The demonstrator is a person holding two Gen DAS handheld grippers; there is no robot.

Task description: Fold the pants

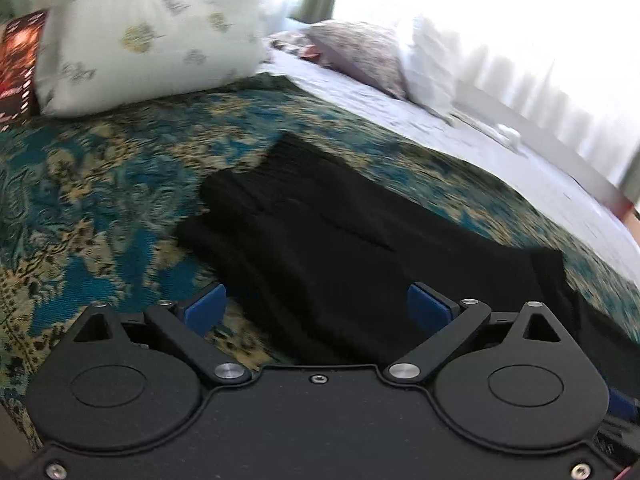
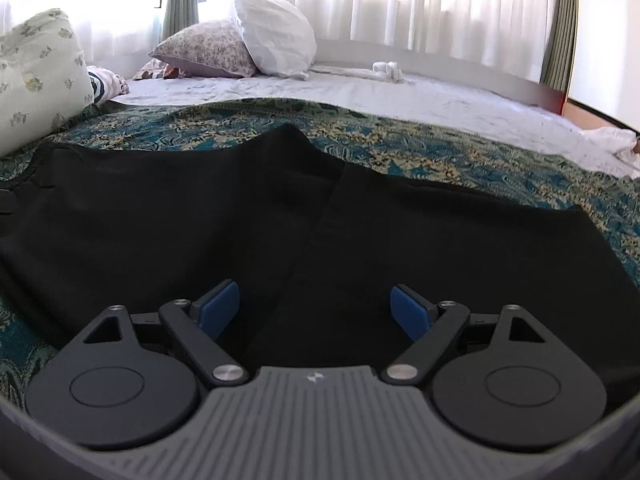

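Both the left gripper [image 1: 316, 304] and right gripper [image 2: 316, 304] hang spread, empty, over the pants [image 2: 280, 208]; a shallow pinch on the dark, perhaps doubled cloth could lift one layer only.

We note that the pants [image 2: 280, 208] are matt black cloth, smooth with soft creases, lying on a bedspread [image 2: 420, 148] of woven, textured fabric. On the right gripper [image 2: 316, 310] we see matt black plastic arms, bright metal pivot pins and blue matt pads [image 2: 218, 306].
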